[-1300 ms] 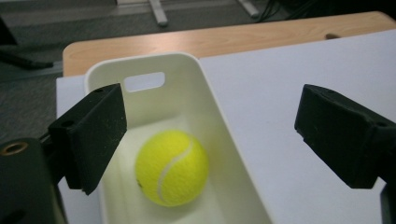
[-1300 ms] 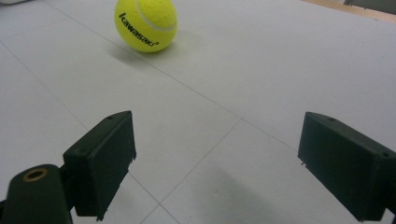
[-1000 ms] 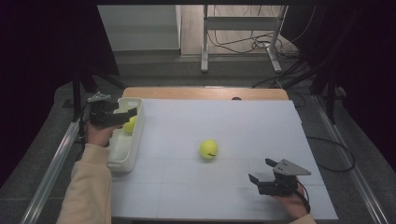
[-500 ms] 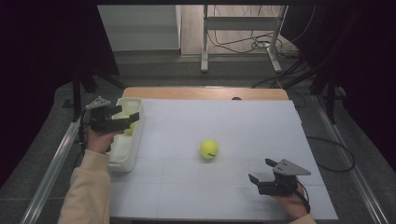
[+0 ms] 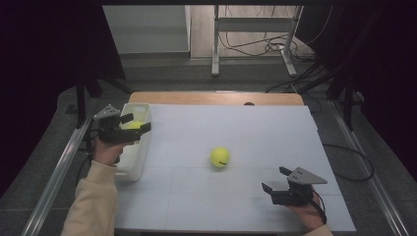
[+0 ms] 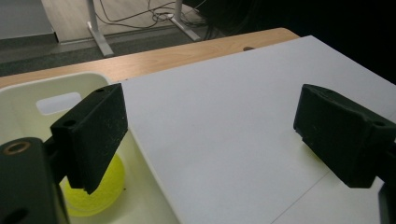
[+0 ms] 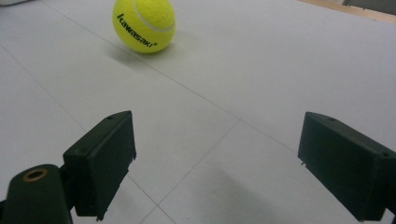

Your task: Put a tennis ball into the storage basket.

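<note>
A yellow tennis ball lies on the white tabletop near the middle; in the right gripper view the ball sits ahead and to the left, with black lettering on it. My right gripper rests low near the front right, open and empty. A white bin stands at the table's left edge with another yellow ball inside. My left gripper hovers over the bin's right rim, open, with nothing between its jaws. Below its left jaw lies the binned ball.
A wooden table edge runs along the far side, with metal stand legs and cables on the floor behind. A metal rail borders the left side.
My left gripper has drifted slightly right and toward the person, from over the bin to its right rim. The right gripper and the loose ball have stayed put.
</note>
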`<state>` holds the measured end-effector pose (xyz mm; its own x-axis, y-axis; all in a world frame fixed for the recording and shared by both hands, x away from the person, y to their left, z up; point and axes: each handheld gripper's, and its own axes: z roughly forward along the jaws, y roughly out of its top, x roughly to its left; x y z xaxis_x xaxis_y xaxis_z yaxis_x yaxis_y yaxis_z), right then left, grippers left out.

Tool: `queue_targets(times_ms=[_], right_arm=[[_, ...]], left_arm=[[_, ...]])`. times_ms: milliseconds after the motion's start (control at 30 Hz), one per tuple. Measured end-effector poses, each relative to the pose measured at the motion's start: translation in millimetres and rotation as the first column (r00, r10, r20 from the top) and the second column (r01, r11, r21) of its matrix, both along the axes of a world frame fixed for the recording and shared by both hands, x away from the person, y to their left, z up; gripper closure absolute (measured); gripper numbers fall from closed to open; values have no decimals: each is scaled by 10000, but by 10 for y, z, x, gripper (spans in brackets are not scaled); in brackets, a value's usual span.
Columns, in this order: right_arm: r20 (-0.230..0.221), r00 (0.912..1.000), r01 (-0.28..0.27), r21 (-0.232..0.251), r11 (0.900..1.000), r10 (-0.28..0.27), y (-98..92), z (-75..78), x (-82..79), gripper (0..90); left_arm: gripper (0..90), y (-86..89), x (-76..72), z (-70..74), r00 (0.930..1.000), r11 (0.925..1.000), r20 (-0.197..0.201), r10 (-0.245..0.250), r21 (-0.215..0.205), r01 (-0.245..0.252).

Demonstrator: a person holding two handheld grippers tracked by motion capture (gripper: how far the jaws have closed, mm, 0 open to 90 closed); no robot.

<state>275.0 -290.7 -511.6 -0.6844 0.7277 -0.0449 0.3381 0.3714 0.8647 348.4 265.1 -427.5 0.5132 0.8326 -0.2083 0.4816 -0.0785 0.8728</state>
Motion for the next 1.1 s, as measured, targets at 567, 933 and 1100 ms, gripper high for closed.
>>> queue_targets(times_ms=[567, 933, 1100], right_arm=[[-6, 10000, 93, 122, 9999, -93, -1, 3, 44, 114], [82, 9999, -84, -88, 9999, 85, 67, 3, 73, 114], [68, 9998, -192, -75, 9998, 193, 91, -5, 99, 114]], left_arm=[[105, -205, -104, 27, 9966, 9970, 325, -756, -143, 761], [104, -370, -234, 32, 9933, 9941, 403, -1087, 32, 1087], [104, -423, -280, 53, 9907, 9921, 535, -1252, -41, 1256]])
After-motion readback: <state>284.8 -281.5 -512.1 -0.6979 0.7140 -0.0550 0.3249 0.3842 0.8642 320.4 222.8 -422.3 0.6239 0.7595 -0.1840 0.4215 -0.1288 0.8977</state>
